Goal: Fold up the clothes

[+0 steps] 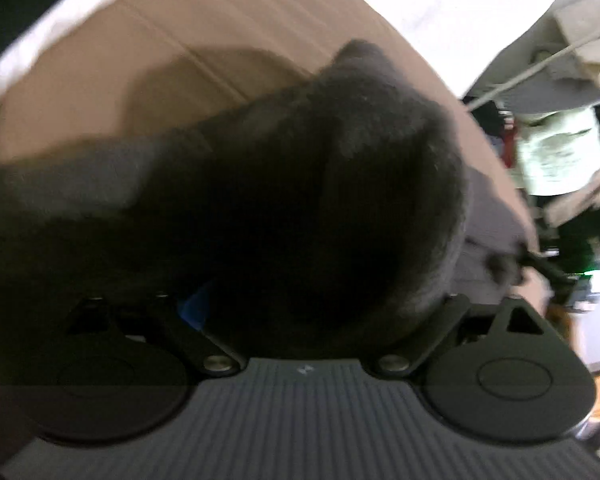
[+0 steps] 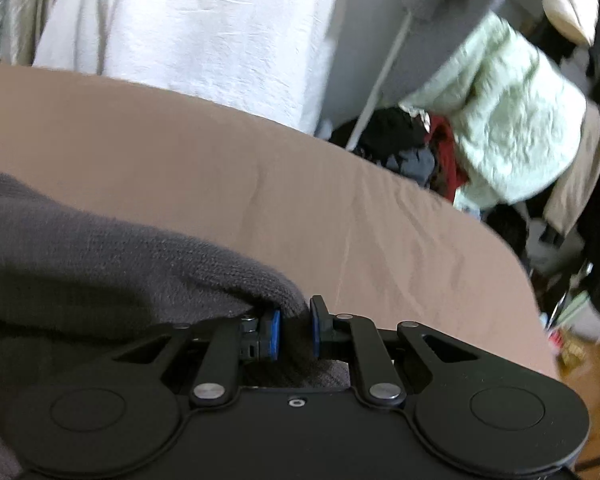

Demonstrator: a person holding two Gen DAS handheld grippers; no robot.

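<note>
The bench (image 2: 220, 168), covered in a smooth tan sheet, is the largest surface in both views; its far edge curves across the right wrist view, and the tan area between that edge and the garment lies open. Beyond the edge hangs a white cloth (image 2: 204, 28), and to the right a cluttered pile of clothing (image 2: 496, 120) in pale green, red and dark tones stands well apart from the work area, blurred and hard to resolve. The dark grey knit garment (image 2: 100, 248) lies on the bench at the left of the right wrist view, its left and lower parts cut off by the frame and by the gripper body. In the left wrist view the same garment (image 1: 300, 184) fills the centre, lifted close to the lens, dark and motion-blurred, so its folds cannot be made out. The right gripper (image 2: 294, 334) points forward and low over the bench; its blue pads (image 2: 274, 334) are clamped on a corner of the knit fabric, which runs between them and back toward the body. The left gripper (image 1: 300, 312) is tilted, with the bench edge running diagonally through its view; the garment covers its fingers entirely except a sliver of blue pad (image 1: 198, 306), so whether it grasps the fabric cannot be told.
</note>
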